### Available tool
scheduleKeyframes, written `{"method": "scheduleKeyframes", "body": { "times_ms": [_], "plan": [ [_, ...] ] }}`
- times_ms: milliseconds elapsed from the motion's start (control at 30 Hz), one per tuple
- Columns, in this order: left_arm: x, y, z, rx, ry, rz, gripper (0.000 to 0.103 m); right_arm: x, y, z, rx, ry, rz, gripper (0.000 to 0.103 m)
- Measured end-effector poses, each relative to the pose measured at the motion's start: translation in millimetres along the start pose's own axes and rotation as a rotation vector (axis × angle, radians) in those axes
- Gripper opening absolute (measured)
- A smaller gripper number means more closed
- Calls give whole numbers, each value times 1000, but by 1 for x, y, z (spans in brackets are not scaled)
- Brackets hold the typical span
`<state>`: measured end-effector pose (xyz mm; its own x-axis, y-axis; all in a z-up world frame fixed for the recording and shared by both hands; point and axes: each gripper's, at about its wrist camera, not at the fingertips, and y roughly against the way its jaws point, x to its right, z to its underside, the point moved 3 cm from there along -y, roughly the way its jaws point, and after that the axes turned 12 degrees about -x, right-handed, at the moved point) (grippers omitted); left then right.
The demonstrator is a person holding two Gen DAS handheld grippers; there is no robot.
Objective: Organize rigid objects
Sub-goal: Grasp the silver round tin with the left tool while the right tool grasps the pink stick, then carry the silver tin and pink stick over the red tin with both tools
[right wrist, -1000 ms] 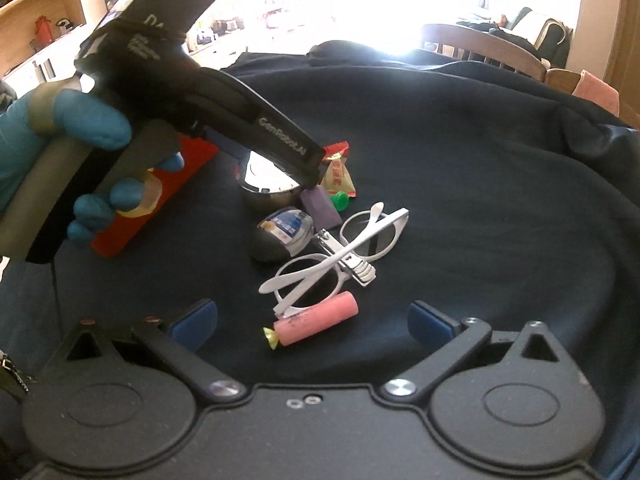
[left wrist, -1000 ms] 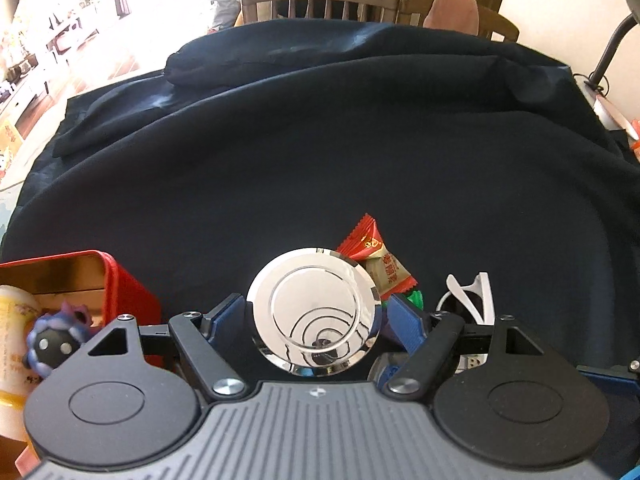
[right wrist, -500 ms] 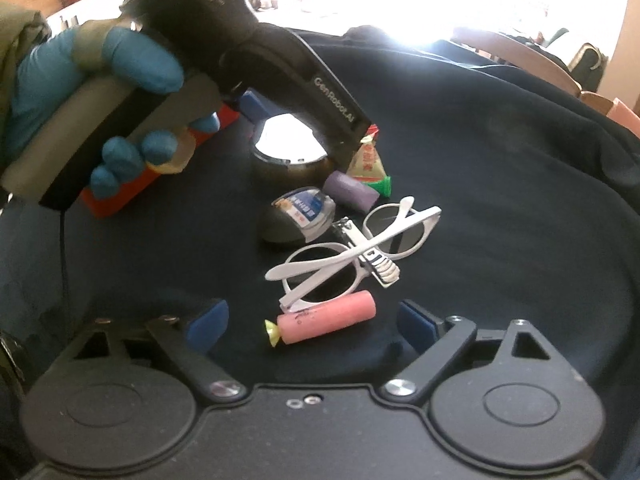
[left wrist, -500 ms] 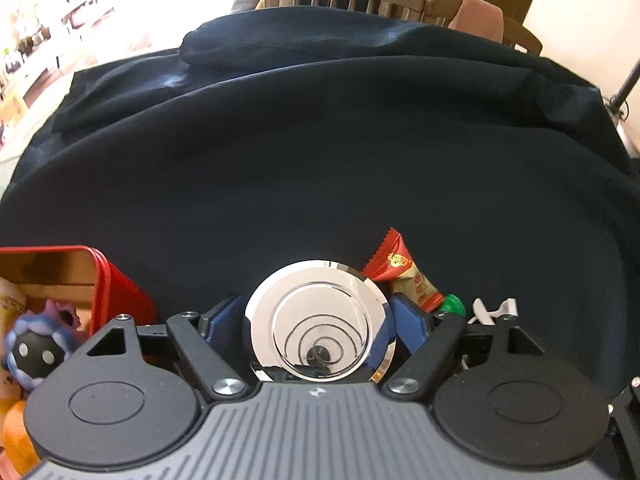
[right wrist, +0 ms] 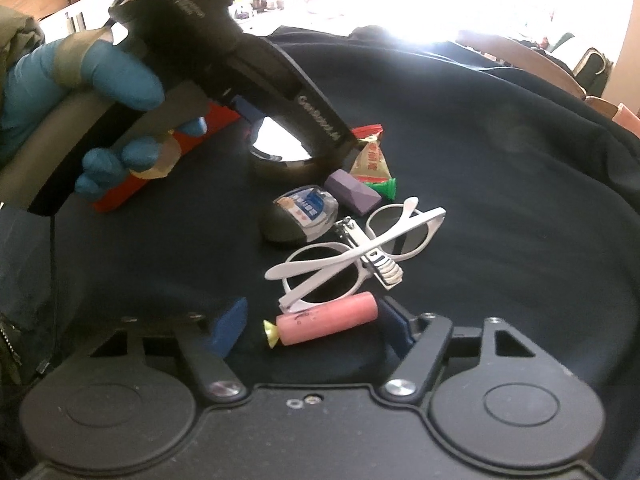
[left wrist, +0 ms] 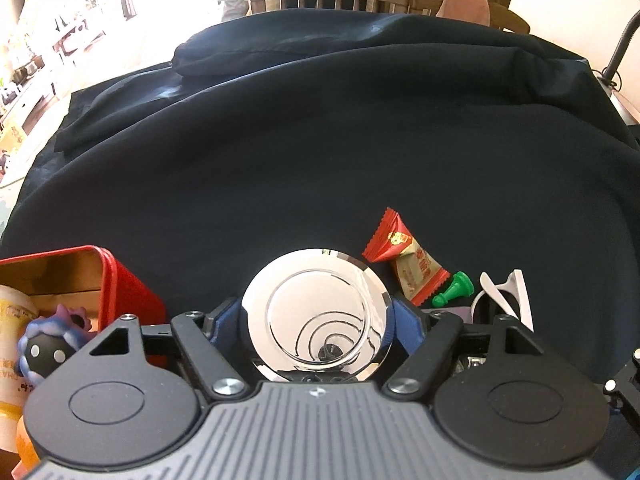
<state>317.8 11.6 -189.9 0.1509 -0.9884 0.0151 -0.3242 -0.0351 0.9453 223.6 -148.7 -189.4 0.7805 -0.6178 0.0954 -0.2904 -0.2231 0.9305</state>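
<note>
My left hand-held gripper (left wrist: 316, 322) holds a round mirror-polished metal tin (left wrist: 317, 314), its blue pads pressed on either side of the shiny lid, which shows ringed reflections. Just left of it stands a red box (left wrist: 120, 280), open at the top, holding a spiky purple ball toy (left wrist: 48, 346) and a yellow-labelled packet (left wrist: 12, 320). To the right of the tin on the dark cloth-covered surface (left wrist: 320, 160) lie a red wrapped candy (left wrist: 404, 262) and a green pawn-shaped piece (left wrist: 454, 289). My right hand-held gripper (right wrist: 316, 322) is partly open and closing around a pink cylinder (right wrist: 326, 320) with a yellow tip, lying between its blue pads, the pads not yet pressing it. Only the right view shows the pile beyond: white-framed sunglasses (right wrist: 356, 248) over a nail clipper (right wrist: 374, 258), a dark oval case with a blue label (right wrist: 300, 218), and a purple block (right wrist: 352, 192). It also shows a blue-gloved hand (right wrist: 80, 92) gripping the left tool above the tin.
</note>
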Motion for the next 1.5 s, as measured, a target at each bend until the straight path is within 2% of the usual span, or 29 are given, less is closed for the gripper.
{"method": "scheduleKeyframes", "body": {
  "times_ms": [67,100,500,900,1233,1500],
  "plan": [
    [-1,1,1,-5,6,0,77,1,2,1,1,-10,5,60],
    [-2,1,2,-8,5,2,77,1,3,1,2,-15,8,59],
    [-4,20,16,-4,13,24,77,3,25,5,30,-58,39,59],
    [-7,72,40,24,-2,58,77,-13,70,-8,119,-62,46,59],
    [-45,112,68,41,46,61,77,-45,93,-34,183,-18,17,59],
    [-82,130,82,59,84,45,77,-78,91,-61,207,32,-4,59]
  ]
}}
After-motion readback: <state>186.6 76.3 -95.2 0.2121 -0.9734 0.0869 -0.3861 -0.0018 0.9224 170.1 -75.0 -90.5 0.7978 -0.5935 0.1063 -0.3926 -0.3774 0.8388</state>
